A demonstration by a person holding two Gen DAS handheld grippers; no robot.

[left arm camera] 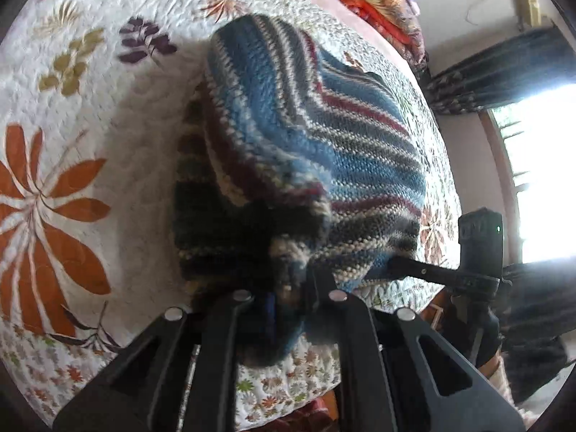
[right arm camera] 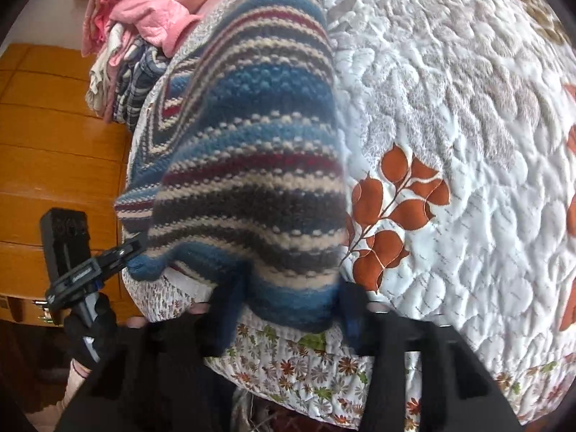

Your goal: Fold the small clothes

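Note:
A striped knit garment (left arm camera: 306, 126), in blue, maroon, grey and cream, lies bunched on the quilted bed. Its near edge is lifted at the bed's front edge. My left gripper (left arm camera: 284, 288) is shut on a thick fold of that edge. In the same view my right gripper (left arm camera: 392, 264) pinches the garment's right corner. The right wrist view has the garment (right arm camera: 252, 144) humped up, with my right gripper (right arm camera: 291, 295) shut on its blue hem. There my left gripper (right arm camera: 138, 248), held by a gloved hand (right arm camera: 90, 331), clamps the blue corner at the left.
A white quilt (right arm camera: 468, 144) with orange leaf prints covers the bed (left arm camera: 90, 108). A pile of pink and checked clothes (right arm camera: 144, 10) sits at the far side. A wooden cabinet (right arm camera: 54, 144) stands beside the bed. A bright window (left arm camera: 540, 162) and dark curtain (left arm camera: 486, 72) lie to the right.

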